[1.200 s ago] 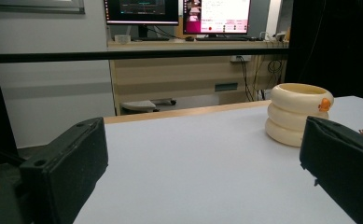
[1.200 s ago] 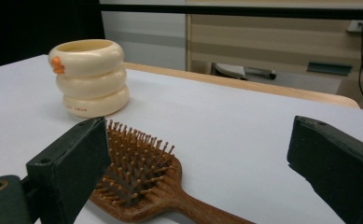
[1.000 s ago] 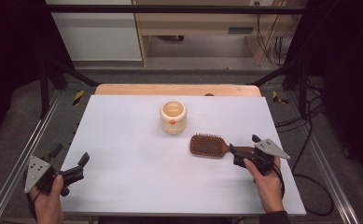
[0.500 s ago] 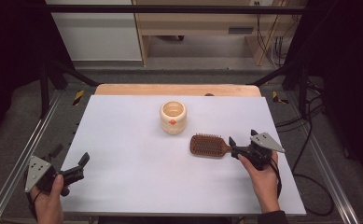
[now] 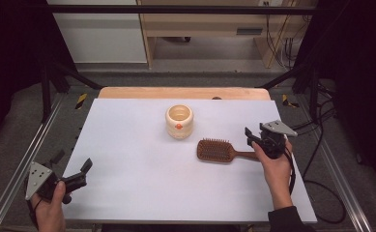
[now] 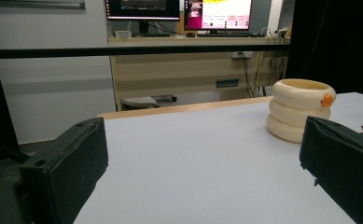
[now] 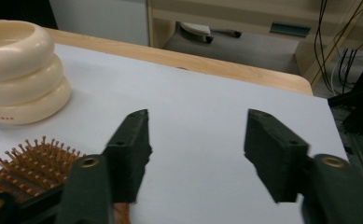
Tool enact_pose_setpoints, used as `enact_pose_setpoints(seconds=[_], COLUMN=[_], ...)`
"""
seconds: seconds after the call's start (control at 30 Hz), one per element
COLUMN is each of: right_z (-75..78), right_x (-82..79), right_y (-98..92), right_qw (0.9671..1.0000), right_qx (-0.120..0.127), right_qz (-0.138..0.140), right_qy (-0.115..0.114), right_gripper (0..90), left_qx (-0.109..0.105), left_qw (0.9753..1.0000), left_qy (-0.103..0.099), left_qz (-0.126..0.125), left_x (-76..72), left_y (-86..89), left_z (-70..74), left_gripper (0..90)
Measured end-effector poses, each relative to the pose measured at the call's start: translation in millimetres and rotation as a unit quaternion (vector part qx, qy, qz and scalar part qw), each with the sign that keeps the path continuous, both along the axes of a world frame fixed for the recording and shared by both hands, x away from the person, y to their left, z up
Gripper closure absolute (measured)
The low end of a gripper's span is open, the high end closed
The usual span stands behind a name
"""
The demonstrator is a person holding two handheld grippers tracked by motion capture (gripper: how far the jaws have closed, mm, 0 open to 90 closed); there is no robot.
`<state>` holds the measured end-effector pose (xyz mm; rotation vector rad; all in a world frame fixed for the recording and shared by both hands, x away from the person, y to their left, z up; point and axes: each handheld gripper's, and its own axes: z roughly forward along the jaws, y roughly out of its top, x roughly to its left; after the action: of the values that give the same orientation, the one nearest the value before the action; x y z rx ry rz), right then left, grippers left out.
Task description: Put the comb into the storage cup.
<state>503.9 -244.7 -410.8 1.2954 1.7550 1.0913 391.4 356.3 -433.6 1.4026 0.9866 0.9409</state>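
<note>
A brown wooden hairbrush (image 5: 218, 150) lies bristles up on the white table, its handle pointing right. A cream ribbed pot (image 5: 179, 121) stands just behind it, toward the middle. My right gripper (image 5: 254, 133) hovers open past the end of the handle, apart from it. In the right gripper view the right gripper (image 7: 198, 130) holds nothing; the hairbrush (image 7: 34, 163) lies below its left jaw and the pot (image 7: 20, 70) stands at far left. My left gripper (image 5: 73, 162) is open at the table's front left corner. In the left gripper view the left gripper (image 6: 202, 140) is wide open, with the pot (image 6: 300, 109) at right.
The white tabletop (image 5: 127, 145) has a wooden strip (image 5: 183, 93) along its far edge. Metal rails (image 5: 26, 154) run along both sides. Beyond the table stand a wooden desk (image 6: 188, 70) with monitors and cables (image 5: 277, 43) on the floor.
My right gripper has moved off the brush handle's end, up and toward the far right. The brush stays put. The left gripper has not moved.
</note>
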Motion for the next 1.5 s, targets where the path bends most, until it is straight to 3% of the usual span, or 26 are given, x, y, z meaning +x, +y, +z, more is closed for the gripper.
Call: enact_pose_setpoints(seconds=[0.07,0.2,0.3,0.43,0.63,0.87,1.5], right_z=[-6.6,-26.7,-32.7,-41.3,-51.1,-55.0,-58.7], right_x=[2.1,5.2,5.7,7.9,10.2,11.2,8.7], right_y=[-0.2,2.8,4.0,1.2,-0.4,-1.1,2.8], right_qw=[0.9999,0.9975,0.9956,0.9941,0.9904,0.9876,0.982], right_qx=[-0.007,-0.042,-0.058,-0.054,-0.06,-0.062,-0.06], right_qz=[0.001,0.018,0.022,0.022,0.025,0.03,0.056], right_qy=[0.01,0.054,0.07,0.091,0.122,0.141,0.17], right_gripper=[60.3,77.4,81.5,89.9,90.0,90.0,90.0], left_qx=[-0.001,-0.003,-0.004,-0.006,-0.007,-0.006,-0.002], left_qw=[1.0,1.0,1.0,1.0,1.0,1.0,1.0], left_qy=[0.0,0.001,0.001,0.001,0.001,0.002,0.003], left_qz=[0.001,0.002,0.002,0.002,0.001,0.0,-0.002], left_x=[0.5,0.8,0.8,0.8,0.9,1.0,1.6], left_y=[0.4,1.1,1.5,1.7,1.3,1.0,-0.1], left_z=[-0.2,-0.2,-0.1,-0.3,-0.4,-0.5,-0.5], left_gripper=[1.2,1.3,1.3,1.3,1.4,1.4,1.4])
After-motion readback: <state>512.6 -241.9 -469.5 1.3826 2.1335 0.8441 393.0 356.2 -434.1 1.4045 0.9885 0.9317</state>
